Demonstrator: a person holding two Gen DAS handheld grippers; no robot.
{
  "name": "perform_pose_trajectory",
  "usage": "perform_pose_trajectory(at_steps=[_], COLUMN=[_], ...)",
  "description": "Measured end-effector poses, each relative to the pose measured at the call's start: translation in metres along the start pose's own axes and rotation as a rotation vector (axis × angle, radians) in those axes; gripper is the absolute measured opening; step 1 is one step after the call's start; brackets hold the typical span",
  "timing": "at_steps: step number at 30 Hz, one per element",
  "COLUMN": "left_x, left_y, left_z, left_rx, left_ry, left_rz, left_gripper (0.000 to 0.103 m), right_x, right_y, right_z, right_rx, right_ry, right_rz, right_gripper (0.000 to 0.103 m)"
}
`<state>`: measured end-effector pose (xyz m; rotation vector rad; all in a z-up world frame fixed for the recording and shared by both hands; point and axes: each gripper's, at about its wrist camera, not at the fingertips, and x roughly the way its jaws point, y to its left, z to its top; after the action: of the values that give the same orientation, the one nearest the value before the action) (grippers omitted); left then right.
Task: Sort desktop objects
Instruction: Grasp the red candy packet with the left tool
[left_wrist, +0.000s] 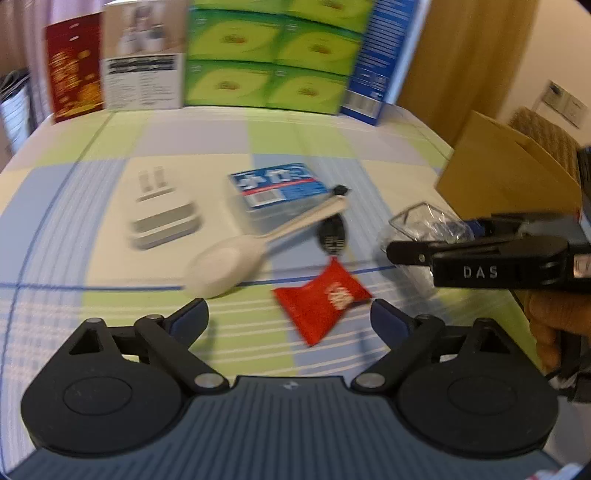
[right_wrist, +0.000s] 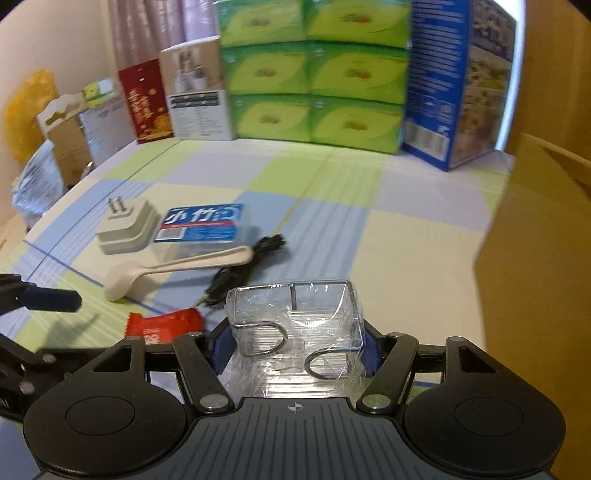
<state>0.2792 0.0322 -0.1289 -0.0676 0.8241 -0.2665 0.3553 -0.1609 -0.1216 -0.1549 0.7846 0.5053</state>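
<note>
On the checked tablecloth lie a red snack packet (left_wrist: 325, 299), a beige spoon (left_wrist: 236, 264), a white plug adapter (left_wrist: 162, 221), a blue-labelled box (left_wrist: 273, 188) and a black cable (left_wrist: 332, 232). My left gripper (left_wrist: 290, 317) hovers open just short of the red packet, which lies between its fingers' line. My right gripper (right_wrist: 295, 347) is shut on a wire rack in clear wrap (right_wrist: 295, 321), held above the table. From the left wrist the right gripper (left_wrist: 406, 245) enters from the right with the wrapped rack (left_wrist: 424, 221). The right wrist view also shows the red packet (right_wrist: 166, 326) and spoon (right_wrist: 166, 266).
A brown cardboard box (right_wrist: 535, 258) stands open at the right, close to my right gripper. Green tissue packs (left_wrist: 273, 55), a blue carton (left_wrist: 380, 62), a white carton (left_wrist: 144, 59) and a red one (left_wrist: 74, 66) line the back edge. A hand (left_wrist: 554, 325) holds the right tool.
</note>
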Motion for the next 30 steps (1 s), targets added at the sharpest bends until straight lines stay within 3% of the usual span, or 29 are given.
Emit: perform_pose_trajectory(at_steps=[2,4,6,9,14,16,19,24,27,29,30], left_x=[0.008,0.018,0.027,0.033,0.036,0.036,0.034,0.02,0.007,0.0,-0.003], left_y=[-0.011,-0.02,-0.025,-0.032,-0.035,-0.036,-0.043,-0.053,-0.049,-0.044,-0.042], left_z=[0.0,0.0,-0.001,-0.003,-0.001,-0.001,0.0,-0.008,-0.016,-0.02,-0.02], left_rx=[0.07,0.12,0.165,0.266,0.294,0.29,0.308,0.364,0.397,0.395,0.386], left_ry=[0.004,0.015,0.024,-0.006,-0.026,-0.024,-0.01,0.039,0.074,0.08,0.078], left_rz=[-0.01,-0.025,-0.027,-0.027,-0.037,-0.043,-0.04,-0.024,-0.029,-0.041,-0.051], left_gripper=[0.083,0.069,0.063,0.063,0.059,0.044,0.032,0.03,0.031,0.039,0.048], right_x=[-0.004,-0.006,-0.007,-0.007,-0.005,-0.003,-0.001,-0.004,-0.005,-0.008,-0.009], right_y=[-0.004,-0.008,-0.011,-0.01,-0.001,0.003,0.008,0.015,0.017,0.019,0.019], right_z=[0.001,-0.001,-0.002,-0.003,-0.004,-0.006,-0.008,-0.011,-0.013,-0.014,-0.013], right_rx=[0.012,0.027,0.034,0.025,-0.002,-0.011,-0.024,-0.031,-0.017,-0.018,-0.019], right_ry=[0.001,0.003,0.006,0.008,0.016,0.029,0.045,0.063,0.099,0.1,0.094], right_rz=[-0.017,-0.024,-0.024,-0.019,0.001,0.014,0.044,0.096,0.177,0.19,0.173], right_gripper=[0.063,0.063,0.063,0.063,0.063,0.063,0.063,0.063,0.063,0.063,0.063])
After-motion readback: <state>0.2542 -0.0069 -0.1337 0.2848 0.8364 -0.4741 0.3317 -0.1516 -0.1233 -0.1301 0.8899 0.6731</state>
